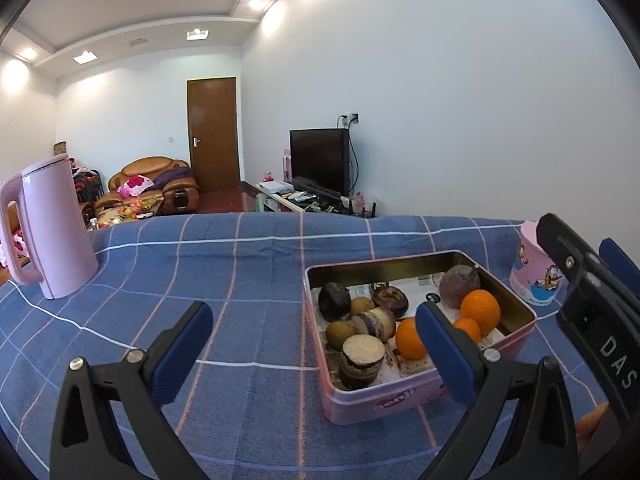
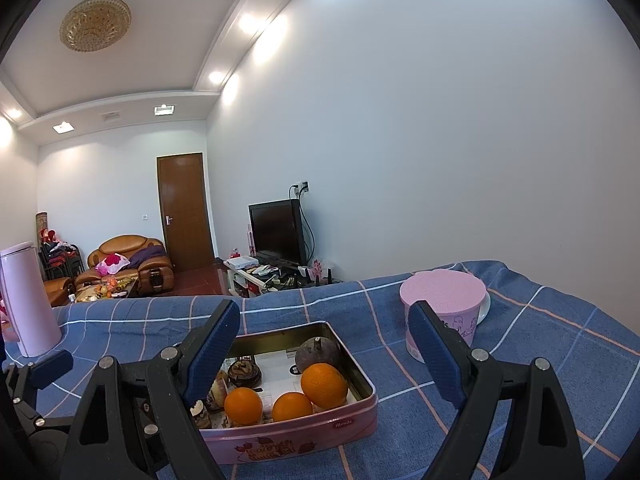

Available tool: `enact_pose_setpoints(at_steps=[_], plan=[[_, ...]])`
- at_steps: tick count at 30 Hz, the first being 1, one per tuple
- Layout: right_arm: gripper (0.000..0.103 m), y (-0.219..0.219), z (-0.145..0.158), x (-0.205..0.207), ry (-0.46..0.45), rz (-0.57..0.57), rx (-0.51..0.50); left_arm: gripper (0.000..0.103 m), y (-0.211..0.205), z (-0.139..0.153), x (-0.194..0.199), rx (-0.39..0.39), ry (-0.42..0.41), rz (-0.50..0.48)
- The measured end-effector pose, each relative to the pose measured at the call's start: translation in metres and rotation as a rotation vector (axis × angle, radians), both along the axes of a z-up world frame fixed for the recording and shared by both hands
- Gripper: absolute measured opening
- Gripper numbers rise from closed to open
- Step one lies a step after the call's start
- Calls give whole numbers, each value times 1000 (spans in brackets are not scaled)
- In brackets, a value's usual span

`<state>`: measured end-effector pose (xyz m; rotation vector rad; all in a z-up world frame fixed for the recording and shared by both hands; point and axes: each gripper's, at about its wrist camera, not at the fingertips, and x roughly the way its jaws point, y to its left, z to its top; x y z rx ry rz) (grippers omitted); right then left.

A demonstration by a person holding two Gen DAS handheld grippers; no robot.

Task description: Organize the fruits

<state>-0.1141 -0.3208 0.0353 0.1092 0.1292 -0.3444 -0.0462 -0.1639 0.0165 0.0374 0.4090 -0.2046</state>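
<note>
An open pink tin (image 1: 380, 404) sits on the blue checked cloth. It holds three oranges (image 1: 480, 310), a dark purple round fruit (image 1: 459, 285), brownish kiwis (image 1: 340, 332) and several small cakes (image 1: 362, 356). My left gripper (image 1: 316, 348) is open and hovers in front of the tin's left half, gripping nothing. The right gripper (image 2: 324, 354) is open too, just short of the tin (image 2: 280, 444), with the oranges (image 2: 324, 384) and the purple fruit (image 2: 317, 354) seen between its fingers and untouched. One right finger (image 1: 568, 256) shows at the left wrist view's right edge.
A pink lidded cup (image 2: 444, 312) stands on the cloth to the right behind the tin. A tall pink kettle (image 1: 56, 232) stands at the far left. The table's far edge (image 1: 280, 216) runs behind them, with a living room beyond.
</note>
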Motion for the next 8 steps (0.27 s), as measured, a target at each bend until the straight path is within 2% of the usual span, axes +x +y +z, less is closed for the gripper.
enact_pose_setpoints(at_steps=[8], plan=[[87,-3,-1,-2,-1,-28,14,103,0,-1,1,-4,7,0]])
